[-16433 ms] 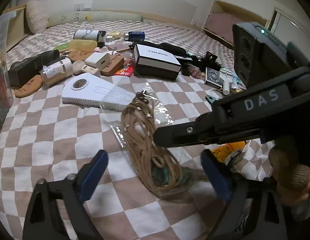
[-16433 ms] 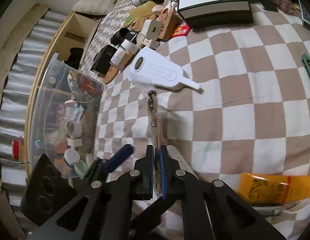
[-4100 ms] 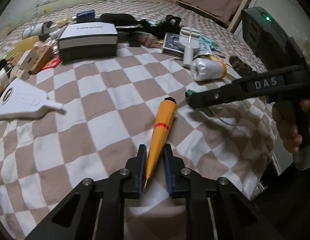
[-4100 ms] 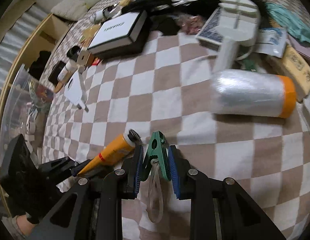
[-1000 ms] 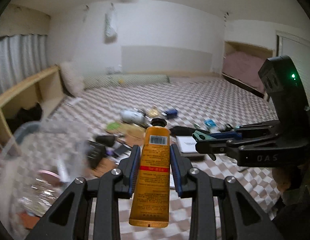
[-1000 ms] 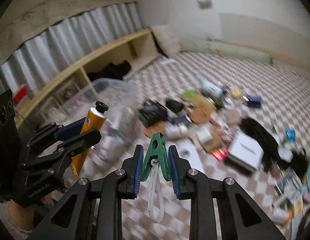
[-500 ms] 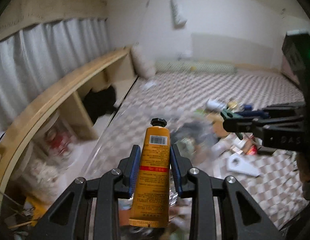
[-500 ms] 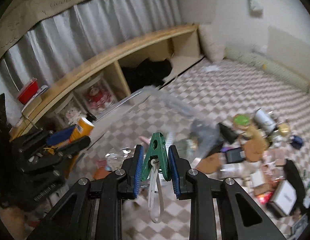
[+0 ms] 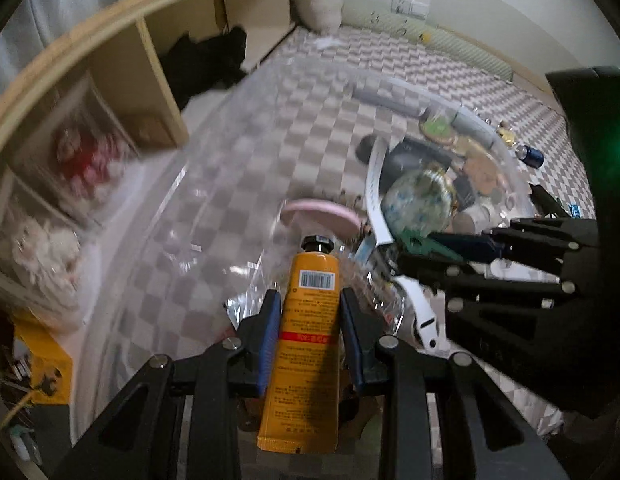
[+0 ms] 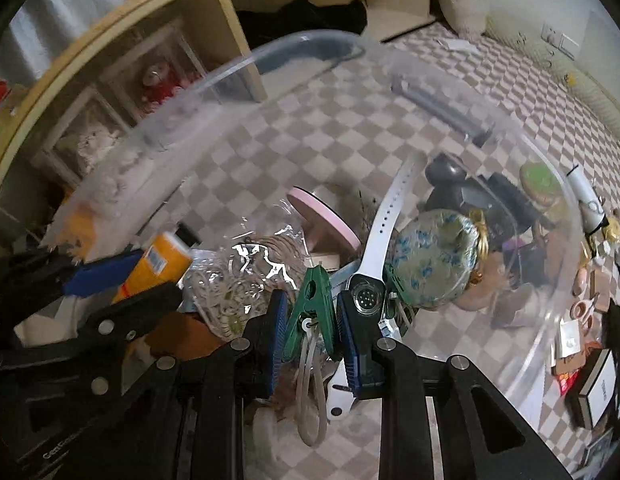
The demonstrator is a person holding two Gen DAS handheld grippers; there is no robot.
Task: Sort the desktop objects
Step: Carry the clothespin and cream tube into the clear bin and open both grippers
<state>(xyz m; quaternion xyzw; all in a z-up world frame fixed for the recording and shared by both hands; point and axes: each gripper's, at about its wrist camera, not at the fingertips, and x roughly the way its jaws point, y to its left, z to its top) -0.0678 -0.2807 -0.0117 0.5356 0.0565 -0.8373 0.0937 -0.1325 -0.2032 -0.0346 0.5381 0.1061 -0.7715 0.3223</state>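
The clear plastic bin (image 10: 510, 128) is where the sorted things end up, and both grippers hang over its open top, tipped steeply down into it. The left gripper (image 9: 310, 328) has its jaws clamped on an orange tube (image 9: 307, 344), gripped across the middle of its body with the black cap pointing ahead and down toward the bin's floor; held that way, it should slide in cap first once let go. The right gripper (image 10: 310, 328) has its jaws narrowed onto a green clothes peg (image 10: 312, 312), pinched by its flat sides so the pale cord loop (image 10: 310, 392) hangs free below and will not snag on the blue pads.

Already inside the bin, right under both grippers, lie a white watch (image 10: 370, 272) with its strap running up toward the far wall, a round blue-flowered pouch (image 10: 434, 260) beside it, a pink-rimmed lid (image 10: 326, 220), and a bundle of twine in crinkled clear wrap (image 10: 237, 276). The left view is blurred, so I cannot say how near the tube's cap is to that pile. Outside the bin's right wall, more things wait on the checked bed cover (image 10: 510, 60). Judging from this, release is the next step.
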